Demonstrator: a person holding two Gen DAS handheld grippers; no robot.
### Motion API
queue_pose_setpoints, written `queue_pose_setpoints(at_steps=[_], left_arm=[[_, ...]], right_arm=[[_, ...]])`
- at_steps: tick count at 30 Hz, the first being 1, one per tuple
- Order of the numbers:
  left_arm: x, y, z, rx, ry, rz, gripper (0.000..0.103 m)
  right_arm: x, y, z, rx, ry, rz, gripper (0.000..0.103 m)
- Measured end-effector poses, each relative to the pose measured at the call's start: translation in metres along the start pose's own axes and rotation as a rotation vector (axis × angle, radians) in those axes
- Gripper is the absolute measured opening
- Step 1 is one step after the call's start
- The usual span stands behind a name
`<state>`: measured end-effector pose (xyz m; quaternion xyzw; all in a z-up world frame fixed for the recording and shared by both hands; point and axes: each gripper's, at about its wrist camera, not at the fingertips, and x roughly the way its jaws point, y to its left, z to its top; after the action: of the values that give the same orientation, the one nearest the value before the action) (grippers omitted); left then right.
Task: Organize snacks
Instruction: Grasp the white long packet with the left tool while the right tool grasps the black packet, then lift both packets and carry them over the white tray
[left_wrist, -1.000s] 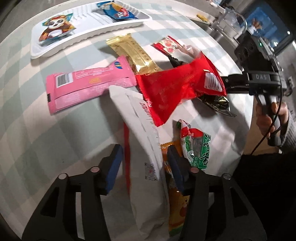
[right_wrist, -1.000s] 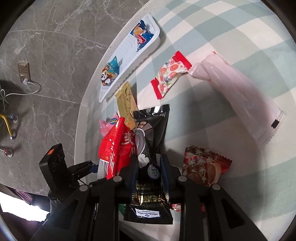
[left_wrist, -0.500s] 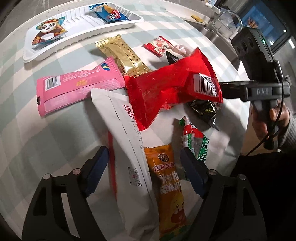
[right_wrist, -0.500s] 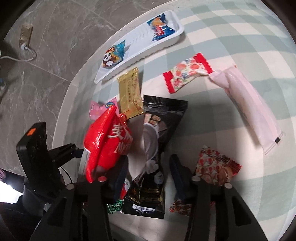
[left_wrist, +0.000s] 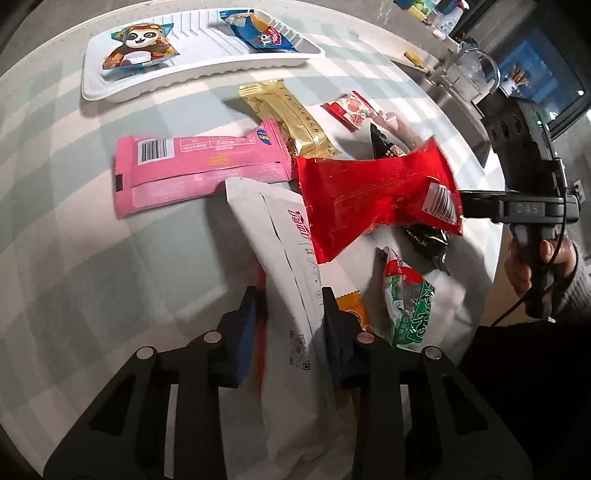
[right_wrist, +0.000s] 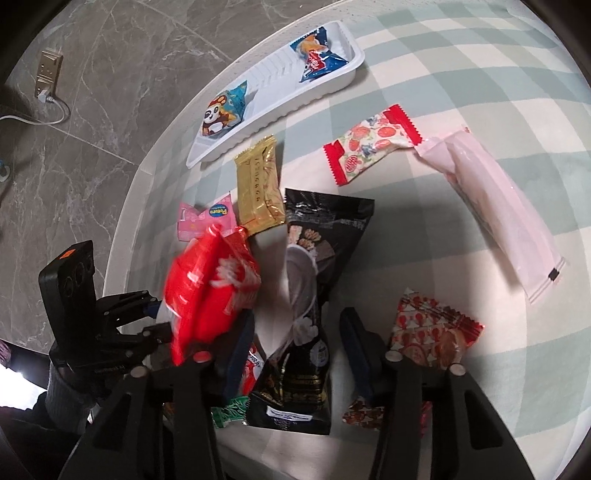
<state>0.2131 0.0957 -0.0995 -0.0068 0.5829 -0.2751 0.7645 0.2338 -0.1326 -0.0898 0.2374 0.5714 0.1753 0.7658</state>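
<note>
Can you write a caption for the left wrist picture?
Left gripper closing around a white packet among scattered snacks; white tray beyond.

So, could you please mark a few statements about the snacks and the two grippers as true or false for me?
1. The white tray holds two packets. True: a panda packet and a blue packet.
2. The gold packet lies in the tray. False: it lies on the checked tablecloth, beside the tray.
3. The black packet lies between the right gripper's fingers. True; they are closing, with a gap left on each side.
4. The left gripper's fingers flank the green packet. False: they are closing on the long white packet; the green one lies off to the side.
</note>
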Motion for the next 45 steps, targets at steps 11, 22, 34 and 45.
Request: queue_pose_setpoints(at_steps=[11,22,34,45], left_arm=[[-0.005,0.029,-0.006,-0.153,-0.019,-0.168,0.015],[-0.029,0.04,0.001,-0.245,-0.096,-0.317,0.015],[-0.059,0.067,0.032,-0.334,-0.209,-0.423,0.015],[-0.073,0.106,0.09,-0.375,-0.273,-0.404,0.015]], right_arm=[[-0.011,-0.05,-0.005,0.27,-0.023,0.299,0.018],[-0.037,-0.074,-0.003,0.407,-0.107,0.466,0.018],[-0.044,-0.054,0.043,0.359,-0.135,0.49,0.018],[-0.033,-0.036,0.104,0.26,-0.086,0.459,0.018]])
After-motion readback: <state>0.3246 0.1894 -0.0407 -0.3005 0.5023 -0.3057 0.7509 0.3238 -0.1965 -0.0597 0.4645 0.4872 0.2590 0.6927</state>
